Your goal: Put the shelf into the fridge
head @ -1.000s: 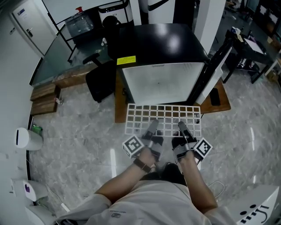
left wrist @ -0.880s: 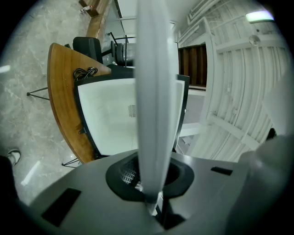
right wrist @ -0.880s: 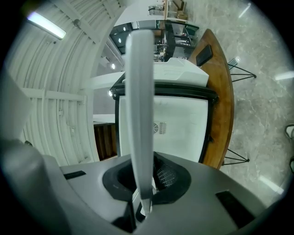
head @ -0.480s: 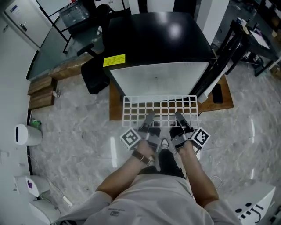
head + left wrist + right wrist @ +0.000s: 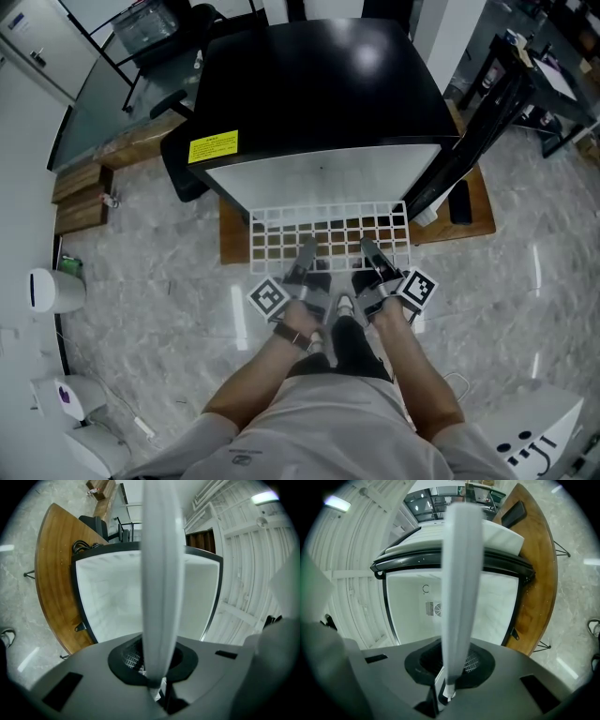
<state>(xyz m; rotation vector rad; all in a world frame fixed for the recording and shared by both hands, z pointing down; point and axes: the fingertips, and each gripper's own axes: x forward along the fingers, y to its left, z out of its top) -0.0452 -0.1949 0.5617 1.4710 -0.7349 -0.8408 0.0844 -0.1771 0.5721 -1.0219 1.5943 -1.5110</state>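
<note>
1. One left gripper (image 5: 307, 253) gripped the near long edge of the shelf, left of that edge's middle. In the left gripper view its jaws were pressed tight on the white rim (image 5: 159, 573), which showed edge-on.
2. One shelf (image 5: 328, 230), a white wire grid, hung level in the air, carried only by the two grippers. Its long axis ran left to right, parallel to the fridge's open front. Its far long edge pointed into the opening and lay right at the opening's lower edge. Whether it had crossed that edge could not be told.
3. One right gripper (image 5: 368, 251) gripped the same near edge, right of its middle. In the right gripper view its jaws were likewise clamped on the rim (image 5: 461, 573).
4. One fridge (image 5: 319, 84), black on top and white inside, stood on a wooden platform (image 5: 473, 220), its open front facing the person. Its door (image 5: 473, 141) stood open at the right.
</note>
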